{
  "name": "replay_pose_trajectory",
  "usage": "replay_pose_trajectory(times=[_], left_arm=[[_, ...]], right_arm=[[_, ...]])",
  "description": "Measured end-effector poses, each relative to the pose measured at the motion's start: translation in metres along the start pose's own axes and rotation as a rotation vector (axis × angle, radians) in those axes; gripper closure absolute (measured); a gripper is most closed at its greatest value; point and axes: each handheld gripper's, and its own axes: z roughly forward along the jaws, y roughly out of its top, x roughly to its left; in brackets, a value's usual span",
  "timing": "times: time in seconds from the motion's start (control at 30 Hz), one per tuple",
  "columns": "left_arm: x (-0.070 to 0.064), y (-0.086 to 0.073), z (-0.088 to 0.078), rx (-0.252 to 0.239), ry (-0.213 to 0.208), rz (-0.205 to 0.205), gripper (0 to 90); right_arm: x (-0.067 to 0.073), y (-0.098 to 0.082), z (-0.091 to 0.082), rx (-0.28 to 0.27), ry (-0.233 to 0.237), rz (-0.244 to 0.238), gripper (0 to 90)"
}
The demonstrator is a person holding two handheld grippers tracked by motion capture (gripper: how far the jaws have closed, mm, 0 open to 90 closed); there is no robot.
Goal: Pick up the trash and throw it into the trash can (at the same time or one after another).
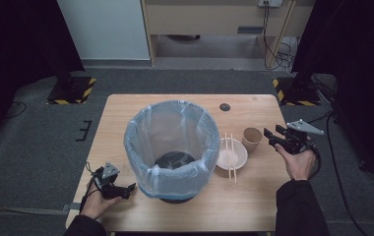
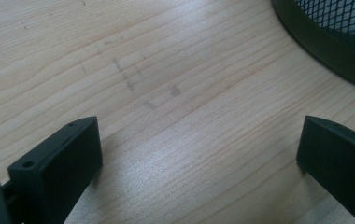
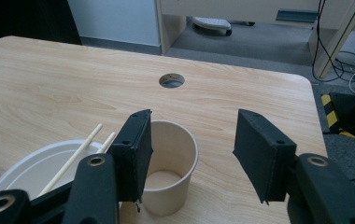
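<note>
Right tool hovers level, released, jaws straddling the paper cup; cup's near side hidden behind them.

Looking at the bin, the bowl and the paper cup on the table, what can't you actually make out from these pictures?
- Bin contents: in the high view, the bag's cloudy plastic and the dark bottom blur them.
- Paper cup: in the right gripper view, the near jaw covers its left side, so contact can't be judged.
- Bowl: cut off by the bottom edge there.
- Chopsticks: too small in the high view to show markings.
</note>
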Motion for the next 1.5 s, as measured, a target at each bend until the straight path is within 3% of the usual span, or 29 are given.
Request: replay_pose_trajectory(times=[0.3,0.57,1.0,1.27,1.5], left_arm=[[-0.002,0.000,-0.001,0.002,0.007,-0.005,0.0],[-0.002,0.000,-0.001,0.001,0.007,-0.007,0.0],[-0.003,0.000,0.000,0.000,0.011,-0.012,0.0],[-0.004,0.001,0.000,0.002,0.014,-0.015,0.0],[-0.004,0.001,0.001,0.001,0.014,-0.013,0.0]], right_arm=[[-0.004,-0.011,0.018,0.050,-0.001,-0.003,50.8],[-0.012,-0.022,0.029,0.076,-0.008,0.038,53.1],[-0.014,-0.024,0.055,0.137,0.042,0.063,59.0],[-0.015,-0.035,0.058,0.192,0.034,0.116,69.7],[-0.012,-0.036,0.059,0.220,0.034,0.113,81.7]])
